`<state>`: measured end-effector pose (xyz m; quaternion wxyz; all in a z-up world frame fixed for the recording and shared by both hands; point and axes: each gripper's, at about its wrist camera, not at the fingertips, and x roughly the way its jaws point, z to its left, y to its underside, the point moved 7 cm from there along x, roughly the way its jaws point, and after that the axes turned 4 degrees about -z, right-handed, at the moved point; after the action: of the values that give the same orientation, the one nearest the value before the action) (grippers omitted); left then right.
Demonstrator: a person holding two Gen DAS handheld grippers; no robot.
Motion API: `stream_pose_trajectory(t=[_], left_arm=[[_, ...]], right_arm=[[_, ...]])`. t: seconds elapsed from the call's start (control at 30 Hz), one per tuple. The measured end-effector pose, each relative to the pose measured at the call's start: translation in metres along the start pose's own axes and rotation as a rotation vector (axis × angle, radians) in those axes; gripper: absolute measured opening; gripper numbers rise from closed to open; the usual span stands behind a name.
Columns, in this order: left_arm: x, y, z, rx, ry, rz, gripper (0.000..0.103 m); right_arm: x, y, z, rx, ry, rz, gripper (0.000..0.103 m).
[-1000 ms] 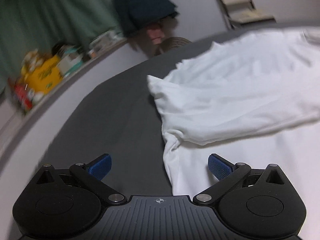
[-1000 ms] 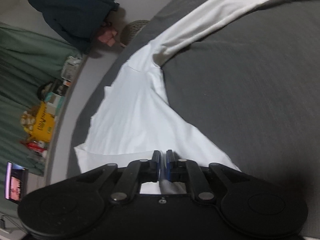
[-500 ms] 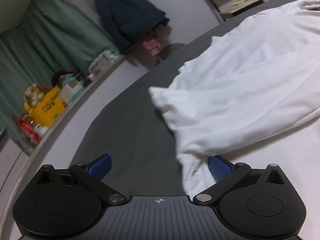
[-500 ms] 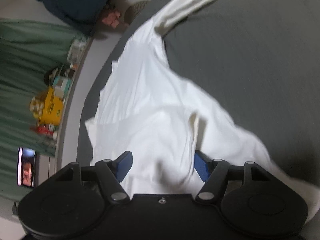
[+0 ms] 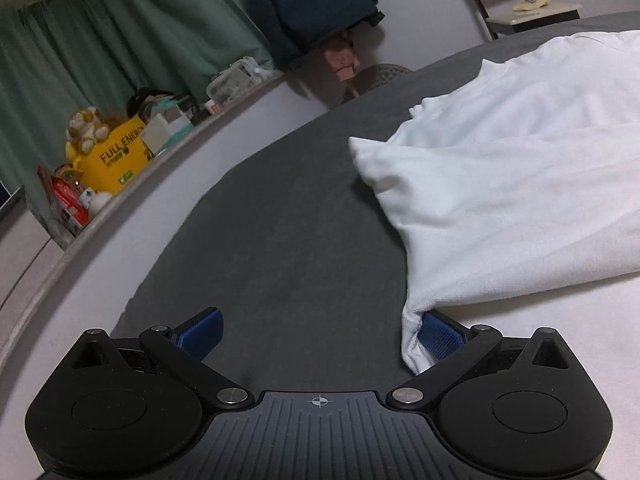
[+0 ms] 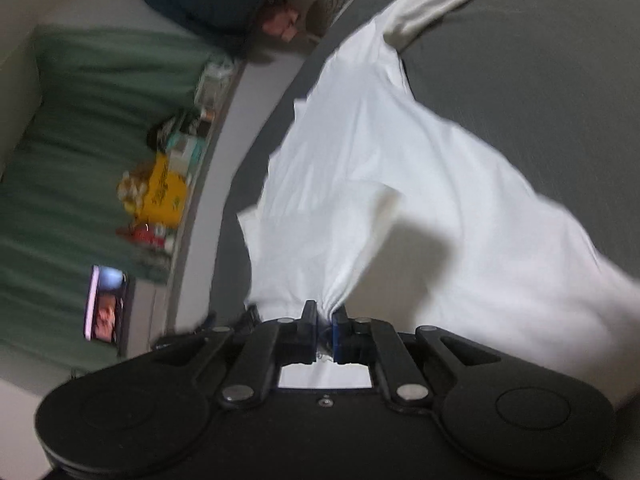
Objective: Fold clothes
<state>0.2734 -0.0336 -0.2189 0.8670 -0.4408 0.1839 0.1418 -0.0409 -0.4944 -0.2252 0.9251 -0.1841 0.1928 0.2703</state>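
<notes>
The right gripper [image 6: 325, 320] pinches a bunched fold of the white shirt [image 6: 400, 184] — lifting it to fold over — while the left gripper [image 5: 320, 332] waits, jaws spread, at the hem.

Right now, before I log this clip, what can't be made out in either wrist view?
- Left wrist: the shirt runs off the right edge, so its full shape is cut off.
- Left wrist: the shirt hem drapes over the left gripper's right finger, hiding its tip.
- Right wrist: shelf clutter and the screen are motion-blurred, unreadable.
- Right wrist: the right gripper body hides the shirt edge below its fingers.
</notes>
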Motion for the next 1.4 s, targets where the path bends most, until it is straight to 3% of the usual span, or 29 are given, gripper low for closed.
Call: stream_pose_trajectory(t=[0.13,0.23,0.3,0.37,0.4,0.53,0.6,0.73,0.87,1.0,1.07,1.13,1.2,1.23,1.4], left_arm=[[0.006,0.006,0.009,-0.067,0.023,0.027,0.103],[0.008,0.009,0.010,-0.083,0.035,0.025,0.103],[0.008,0.014,0.012,-0.114,0.045,0.019,0.103],[0.009,0.019,0.014,-0.151,0.057,0.002,0.103],[0.009,0.021,0.015,-0.167,0.062,-0.007,0.103],[0.010,0.025,0.015,-0.166,0.064,-0.043,0.103],[0.009,0.026,0.013,-0.138,0.050,-0.058,0.103],[0.011,0.026,0.011,-0.115,0.049,-0.072,0.103],[0.014,0.026,0.016,-0.165,0.096,-0.067,0.103],[0.020,0.032,0.022,-0.252,0.161,-0.038,0.103],[0.025,0.036,0.026,-0.300,0.199,-0.024,0.103],[0.028,0.040,0.029,-0.333,0.225,-0.015,0.103],[0.029,0.042,0.029,-0.345,0.234,-0.010,0.103],[0.030,0.043,0.029,-0.346,0.235,-0.009,0.103],[0.030,0.044,0.026,-0.350,0.234,-0.006,0.103]], right_arm=[[0.004,0.004,-0.013,0.016,0.111,0.042,0.007],[0.011,0.011,-0.018,-0.012,0.241,0.110,0.009],[0.010,0.016,-0.016,-0.039,0.308,0.163,0.020],[0.002,0.016,0.001,-0.109,0.349,0.161,0.054],[-0.002,0.014,0.014,-0.156,0.361,0.143,0.055],[0.026,-0.010,0.103,-0.354,0.244,0.079,0.062],[0.066,-0.023,0.153,-0.457,0.160,0.084,0.068],[0.181,-0.041,0.227,-0.634,0.103,0.119,0.068],[0.309,-0.060,0.261,-0.675,0.111,0.203,0.065],[0.405,-0.077,0.265,-0.648,0.242,0.248,0.062],[0.442,-0.081,0.266,-0.658,0.316,0.268,0.055],[0.469,-0.079,0.258,-0.689,0.422,0.309,0.047],[0.488,-0.073,0.244,-0.677,0.524,0.369,0.023],[0.493,-0.070,0.238,-0.649,0.535,0.387,0.006],[0.504,-0.078,0.230,-0.583,0.466,0.267,0.005]])
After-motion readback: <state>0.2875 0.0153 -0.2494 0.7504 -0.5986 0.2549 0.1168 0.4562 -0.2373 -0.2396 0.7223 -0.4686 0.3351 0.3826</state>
